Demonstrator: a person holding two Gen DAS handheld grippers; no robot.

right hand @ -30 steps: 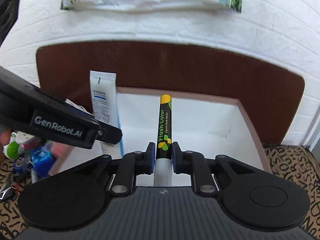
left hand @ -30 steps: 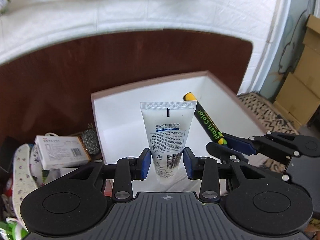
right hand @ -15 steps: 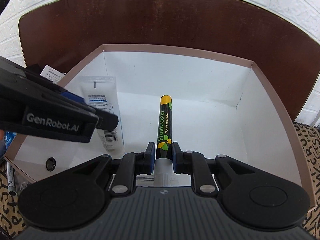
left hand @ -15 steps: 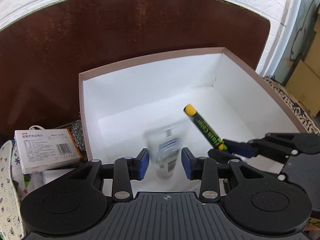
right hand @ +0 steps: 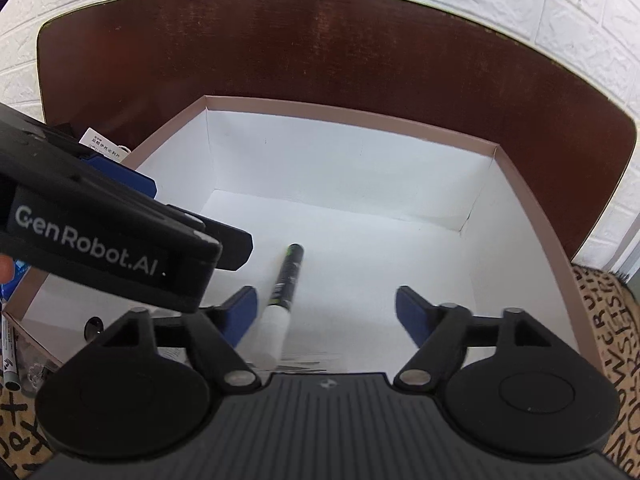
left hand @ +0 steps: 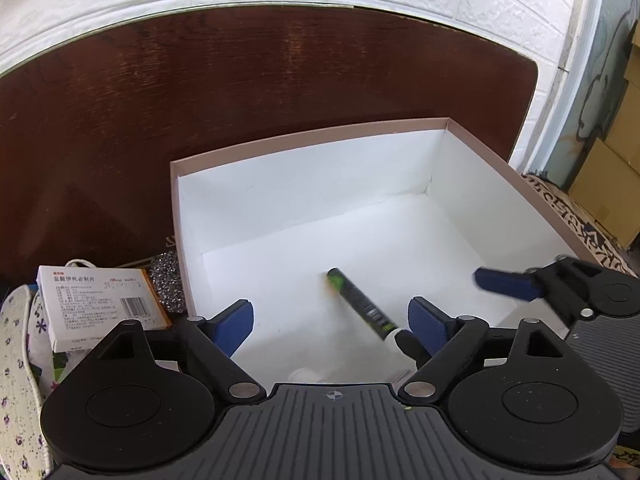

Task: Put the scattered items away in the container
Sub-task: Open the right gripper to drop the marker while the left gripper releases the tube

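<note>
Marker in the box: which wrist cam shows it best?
Right wrist view. The marker runs nearly full length there, dark barrel and white end, loose between the opening jaws of the right gripper. The left wrist view shows it blurred, its white end partly behind a finger of the left gripper.

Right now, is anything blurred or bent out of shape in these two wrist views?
Left wrist view: the black marker with a white end is smeared by motion, and so is the right gripper's blue pad; the dark wooden board bows with the fisheye. Right wrist view: the marker is blurred too, while the white-lined cardboard box stays fairly sharp.
</note>
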